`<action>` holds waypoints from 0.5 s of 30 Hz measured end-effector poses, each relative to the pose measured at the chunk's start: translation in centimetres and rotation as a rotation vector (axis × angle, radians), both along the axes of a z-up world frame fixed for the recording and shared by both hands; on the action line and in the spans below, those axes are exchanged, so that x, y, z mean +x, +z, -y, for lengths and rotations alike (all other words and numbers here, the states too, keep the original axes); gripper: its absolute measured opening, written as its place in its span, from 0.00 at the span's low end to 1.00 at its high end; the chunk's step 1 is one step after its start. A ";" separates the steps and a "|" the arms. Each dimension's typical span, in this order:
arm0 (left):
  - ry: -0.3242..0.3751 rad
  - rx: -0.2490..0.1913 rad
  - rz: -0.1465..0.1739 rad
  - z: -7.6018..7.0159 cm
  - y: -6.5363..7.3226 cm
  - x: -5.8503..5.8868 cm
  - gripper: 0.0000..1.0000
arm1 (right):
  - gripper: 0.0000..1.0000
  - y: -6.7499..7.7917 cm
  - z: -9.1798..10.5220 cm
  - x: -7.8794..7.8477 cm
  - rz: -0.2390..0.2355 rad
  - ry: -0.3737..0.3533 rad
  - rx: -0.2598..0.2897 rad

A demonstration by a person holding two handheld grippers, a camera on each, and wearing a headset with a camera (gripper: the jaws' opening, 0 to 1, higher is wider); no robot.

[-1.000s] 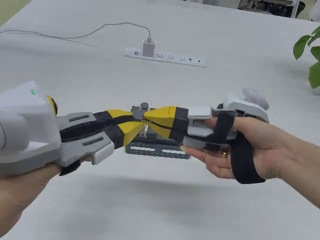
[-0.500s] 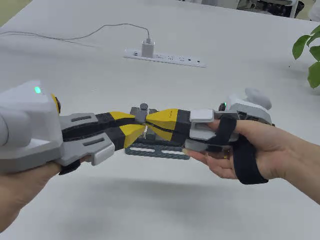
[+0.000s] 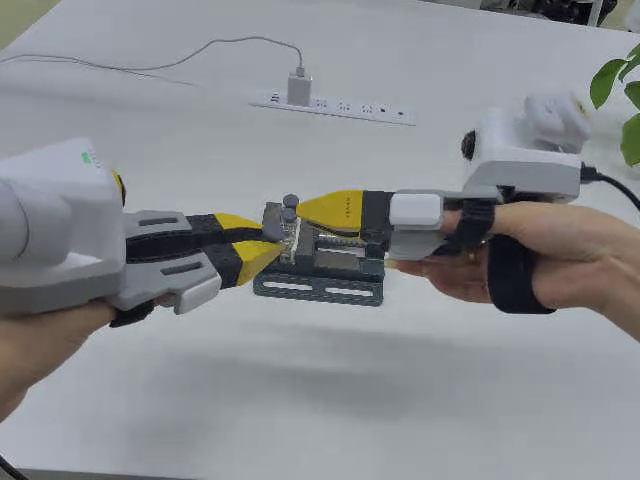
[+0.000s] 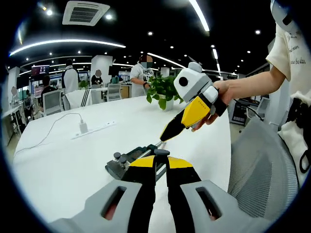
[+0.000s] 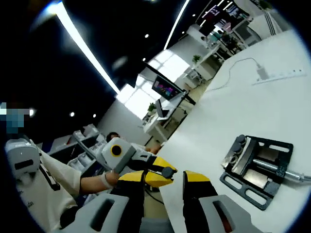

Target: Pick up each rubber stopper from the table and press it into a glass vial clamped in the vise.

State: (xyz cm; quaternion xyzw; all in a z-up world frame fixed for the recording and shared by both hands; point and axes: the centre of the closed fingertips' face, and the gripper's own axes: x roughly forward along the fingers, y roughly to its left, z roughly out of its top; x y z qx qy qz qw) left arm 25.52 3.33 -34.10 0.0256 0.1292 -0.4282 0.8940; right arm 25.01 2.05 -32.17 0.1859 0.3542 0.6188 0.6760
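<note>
- Left gripper (image 3: 264, 250): jaws drawn almost together, apparently pinching a small dark rubber stopper (image 4: 156, 152) at the tips, just beside the left end of the vise (image 3: 330, 272).
- Right gripper (image 3: 303, 208): jaws slightly parted, nothing between them, tips over the vise.
- Two grey seated stoppers (image 3: 290, 206) stand at the vise's left end.
- The vise rests on the white table (image 3: 300, 400).

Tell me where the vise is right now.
In the head view the vise sits mid-table, right where the tips of the left claw and the right claw meet, with the power strip beyond it.
</note>
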 end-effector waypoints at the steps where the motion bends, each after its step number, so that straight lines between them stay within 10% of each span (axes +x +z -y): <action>1: -0.005 0.009 -0.004 0.0 -0.1 0.0 0.04 | 0.28 -0.1 -0.1 -0.2 0.037 0.011 -0.020; 9: -0.091 0.111 -0.018 0.3 -1.0 -0.7 0.04 | 0.28 -1.4 -0.3 -1.3 0.501 0.223 -0.280; 15: -0.136 0.153 -0.025 1.0 -1.4 -1.3 0.04 | 0.22 -1.2 -0.8 -1.0 0.654 0.316 -0.338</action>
